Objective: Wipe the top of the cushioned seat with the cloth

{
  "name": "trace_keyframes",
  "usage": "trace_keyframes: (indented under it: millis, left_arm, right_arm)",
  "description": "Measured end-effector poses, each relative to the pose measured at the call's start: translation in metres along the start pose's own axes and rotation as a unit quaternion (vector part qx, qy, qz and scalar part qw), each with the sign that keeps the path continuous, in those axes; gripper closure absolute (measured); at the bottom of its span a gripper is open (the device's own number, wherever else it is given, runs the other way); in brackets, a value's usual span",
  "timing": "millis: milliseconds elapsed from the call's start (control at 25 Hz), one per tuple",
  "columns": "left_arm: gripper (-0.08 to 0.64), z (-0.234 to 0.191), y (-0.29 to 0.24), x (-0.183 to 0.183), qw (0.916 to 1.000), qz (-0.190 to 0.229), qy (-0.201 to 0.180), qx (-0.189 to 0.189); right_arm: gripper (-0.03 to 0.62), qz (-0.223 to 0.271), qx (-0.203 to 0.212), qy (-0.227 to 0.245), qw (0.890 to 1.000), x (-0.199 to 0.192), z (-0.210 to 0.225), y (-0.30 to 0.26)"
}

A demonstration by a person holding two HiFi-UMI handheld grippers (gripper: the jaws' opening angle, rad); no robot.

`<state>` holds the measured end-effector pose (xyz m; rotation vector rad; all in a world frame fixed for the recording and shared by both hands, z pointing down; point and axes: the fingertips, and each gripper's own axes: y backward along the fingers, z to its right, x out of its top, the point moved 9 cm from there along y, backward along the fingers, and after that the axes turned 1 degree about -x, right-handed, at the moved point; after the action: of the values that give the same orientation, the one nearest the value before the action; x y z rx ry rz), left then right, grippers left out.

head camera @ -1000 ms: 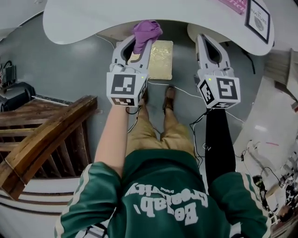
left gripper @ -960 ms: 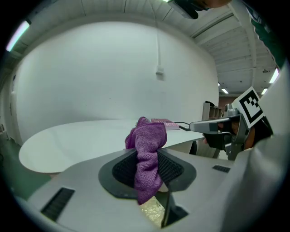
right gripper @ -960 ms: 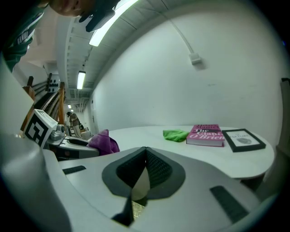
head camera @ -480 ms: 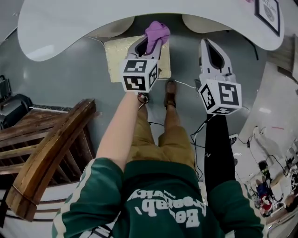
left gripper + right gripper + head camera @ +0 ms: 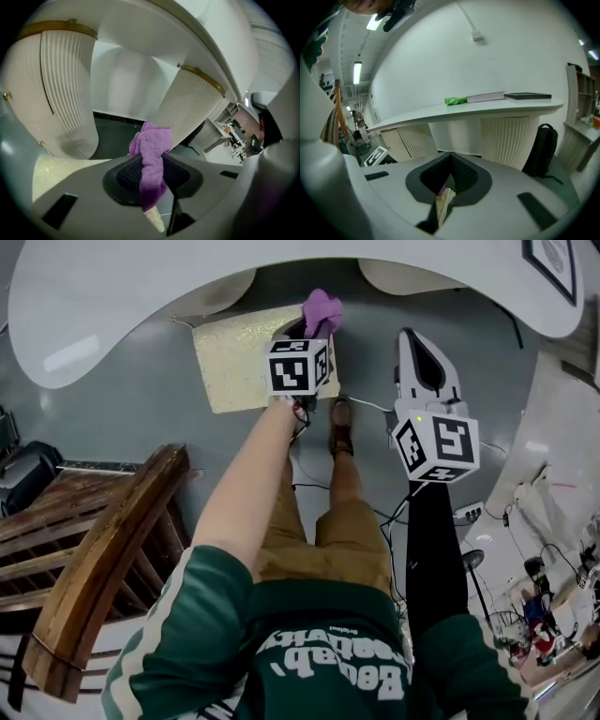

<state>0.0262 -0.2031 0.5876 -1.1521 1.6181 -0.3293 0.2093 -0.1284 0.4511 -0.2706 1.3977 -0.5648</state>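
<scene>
1. Well to the left in the head view, a wooden frame [image 5: 94, 549] stands on the grey floor, apart from everything I am handling.
2. Cushioned seat [image 5: 234, 362]: a pale, cream square on the floor, partly under the edge of the white table [image 5: 112, 296]. In the left gripper view its surface [image 5: 61, 166] shows low at the left, in front of a ribbed table pedestal [image 5: 65, 93].
3. Left gripper [image 5: 314, 331] [image 5: 152, 174]: my jaws are clamped on the cloth. My bare forearm reaches out over the near right part of the seat.
4. Cloth [image 5: 322, 310] [image 5: 152, 154]: purple, bunched, sticking out past my left fingertips at the seat's far right corner. I cannot tell whether it touches the cushion.
5. Right gripper [image 5: 411, 336] [image 5: 450, 157]: my jaws are together at the tips and grip nothing. It is held to the right of the seat, clear of it, and points toward the table.
6. Backpack [image 5: 541, 145]: dark, on the floor beside a pedestal, at the right of the right gripper view.
</scene>
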Motion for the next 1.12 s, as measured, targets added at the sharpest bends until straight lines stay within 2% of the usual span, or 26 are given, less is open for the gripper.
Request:
trace_keyframes:
  millis: [240,360,520,680,760,1120]
  left_arm:
    - [0.431,-0.028,-0.028,-0.033,0.9944,-0.071,0.070,0.036]
    - [0.431,-0.036,-0.032,-0.043,0.9915,-0.076,0.098,0.038]
    - [0.431,-0.042,-0.035,-0.042,0.9920,-0.076,0.096,0.031]
    - [0.431,-0.061,-0.030,-0.041,0.9896,-0.075,0.120,0.027]
    - [0.431,-0.075,-0.020,-0.041,0.9897,-0.075,0.118,0.031]
    - [0.431,-0.176,0.033,-0.041,0.9906,-0.063,0.108,0.057]
  right_arm:
    - [0.584,-0.013,-0.011,-0.009,1.000,-0.017,-0.001,0.000]
    - [0.584,-0.020,-0.011,-0.006,1.000,-0.024,-0.006,0.000]
    - [0.584,-0.031,-0.016,-0.005,0.999,-0.031,-0.005,-0.001]
    - [0.584,-0.036,-0.017,-0.007,0.999,-0.032,-0.011,-0.009]
    - [0.584,-0.038,-0.012,-0.004,0.999,-0.032,-0.021,-0.014]
    - [0.584,-0.056,0.026,0.023,0.998,-0.031,-0.091,-0.054]
